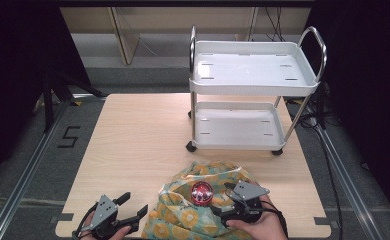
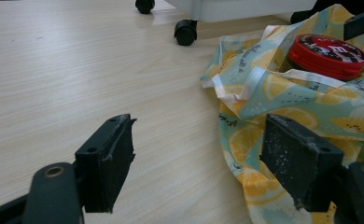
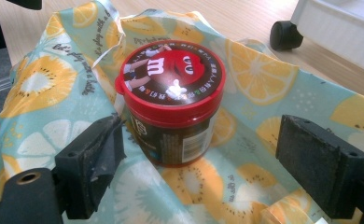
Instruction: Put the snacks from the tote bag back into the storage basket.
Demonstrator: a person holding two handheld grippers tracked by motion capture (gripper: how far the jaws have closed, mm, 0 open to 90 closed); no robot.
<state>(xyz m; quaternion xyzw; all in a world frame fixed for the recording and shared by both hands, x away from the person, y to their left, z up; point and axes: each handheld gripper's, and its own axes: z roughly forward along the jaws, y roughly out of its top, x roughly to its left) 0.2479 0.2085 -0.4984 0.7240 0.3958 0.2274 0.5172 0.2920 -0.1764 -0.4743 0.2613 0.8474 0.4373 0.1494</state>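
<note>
R gripper (image 3: 203,163), jaws apart, is aimed at red-lidded jar (image 3: 173,100) at 12 o'clock, upright in fruit-print bag (image 3: 269,70), likely for a grab. L gripper (image 2: 203,158), also spread, is held at bag's 9 o'clock edge, probably to steady it.

Jar (image 3: 173,100): its base sinks into folds of the fruit-print bag (image 3: 264,74), so the contact with the table is hidden. In the high view the lid print is too small to read. Bag: its near edge is cut off by the bottom of the high view. Left gripper (image 1: 133,210): the holding hand is mostly out of frame. Cart (image 1: 253,75): the small label text on the jar side is blurred.
</note>
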